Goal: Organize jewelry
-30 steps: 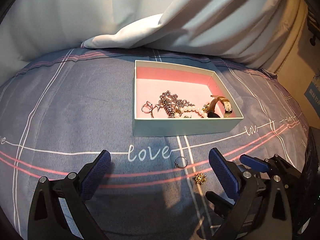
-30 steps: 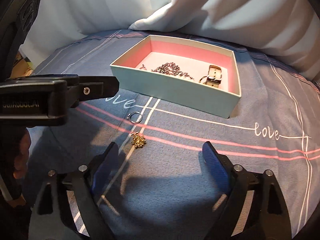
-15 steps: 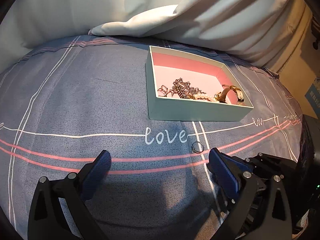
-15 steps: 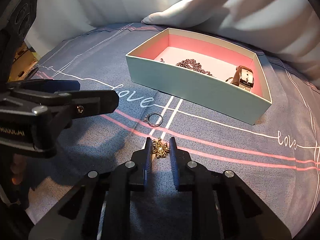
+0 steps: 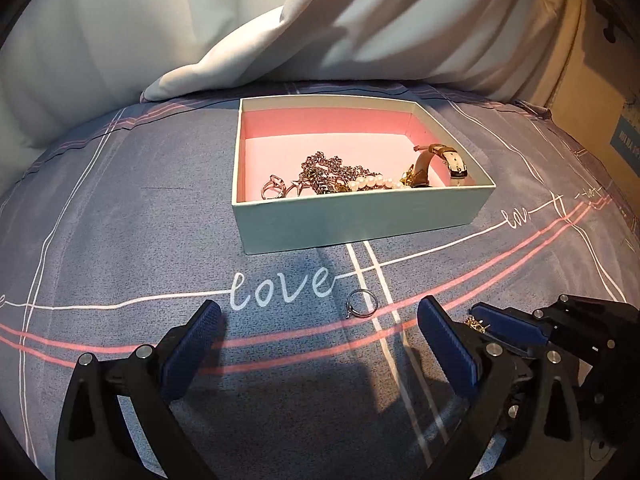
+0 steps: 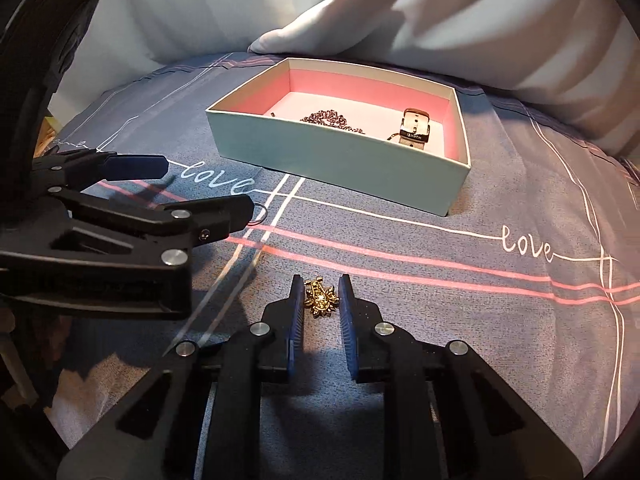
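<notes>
Gold glints between my right gripper (image 6: 320, 292) fingers: a small brooch (image 6: 320, 298) sits at the lower centre of the right wrist view, with the two pads narrowed to either side of it. A sliver of gap shows on both sides, so I cannot tell whether the pads actually pinch it or only bracket it. In the left wrist view the same brooch (image 5: 476, 323) peeks out at the lower right, beside the right gripper's blue tip.

My left gripper (image 5: 320, 328) stands wide open at the bottom of its own frame, holding nothing. A thin ring (image 5: 361, 304) lies on the blanket (image 5: 120, 220) between its fingers, just ahead of them and right of the word "love". From the right wrist view the ring (image 6: 259, 213) is mostly hidden behind the left gripper (image 6: 192, 192), at mid left.

A pale box (image 5: 360, 220) with a pink lining sits at the centre of the left view, beyond the ring. Inside it I see a chain (image 5: 332, 172), pearls (image 5: 372, 182), rings (image 5: 276, 190) and a watch (image 5: 440, 162). White cloth (image 5: 280, 32) fills the top of both frames.
</notes>
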Tool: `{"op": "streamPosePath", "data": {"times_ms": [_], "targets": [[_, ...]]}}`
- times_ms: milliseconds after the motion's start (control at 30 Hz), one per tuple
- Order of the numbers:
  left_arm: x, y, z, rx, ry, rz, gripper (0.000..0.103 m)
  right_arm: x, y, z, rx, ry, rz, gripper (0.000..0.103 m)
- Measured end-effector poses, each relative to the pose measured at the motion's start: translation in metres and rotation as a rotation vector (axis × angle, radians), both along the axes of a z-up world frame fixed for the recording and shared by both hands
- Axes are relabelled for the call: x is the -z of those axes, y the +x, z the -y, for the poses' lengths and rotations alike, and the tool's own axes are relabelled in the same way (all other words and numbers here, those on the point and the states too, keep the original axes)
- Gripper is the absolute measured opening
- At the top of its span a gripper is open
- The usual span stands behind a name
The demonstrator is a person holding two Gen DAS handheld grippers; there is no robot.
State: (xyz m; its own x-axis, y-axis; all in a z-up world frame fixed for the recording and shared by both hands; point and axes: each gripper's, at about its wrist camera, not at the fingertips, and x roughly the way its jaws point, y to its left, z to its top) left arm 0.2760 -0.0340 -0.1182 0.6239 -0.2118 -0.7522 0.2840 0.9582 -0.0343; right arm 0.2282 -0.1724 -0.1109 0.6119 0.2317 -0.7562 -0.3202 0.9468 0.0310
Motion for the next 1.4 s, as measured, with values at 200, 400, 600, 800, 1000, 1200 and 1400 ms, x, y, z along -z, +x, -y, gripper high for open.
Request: {"op": "streamPosePath", "data": {"times_ms": [200, 400, 600, 800, 1000, 1200, 1400], "targets": [[0.017, 0.009, 0.024, 0.051, 0.126, -0.036, 0.077, -0.001, -0.002, 0.006, 0.011, 0.015, -0.003, 0.019], [0.016, 0.009, 0.023, 0.076, 0.087, -0.039, 0.020, -0.002, -0.002, 0.004, 0.003, 0.028, -0.007, 0.019], [0.015, 0.009, 0.015, 0.054, 0.047, -0.048, 0.014, -0.003, -0.001, -0.002, -0.016, 0.028, -0.007, 0.019], [0.014, 0.008, 0.014, 0.052, 0.034, -0.050, 0.012, -0.003, -0.001, -0.003, -0.023, 0.025, -0.008, 0.019], [0.013, 0.007, 0.007, 0.054, -0.006, -0.059, 0.009, -0.002, 0.001, 0.001, -0.019, 0.036, -0.013, 0.019], [0.008, 0.001, -0.005, 0.046, -0.068, -0.055, 0.010, -0.002, 0.001, 0.002, -0.018, 0.044, -0.014, 0.019], [0.002, -0.006, -0.010, 0.061, -0.061, -0.014, 0.054, -0.001, 0.003, 0.002, -0.018, 0.060, -0.014, 0.019]]}}
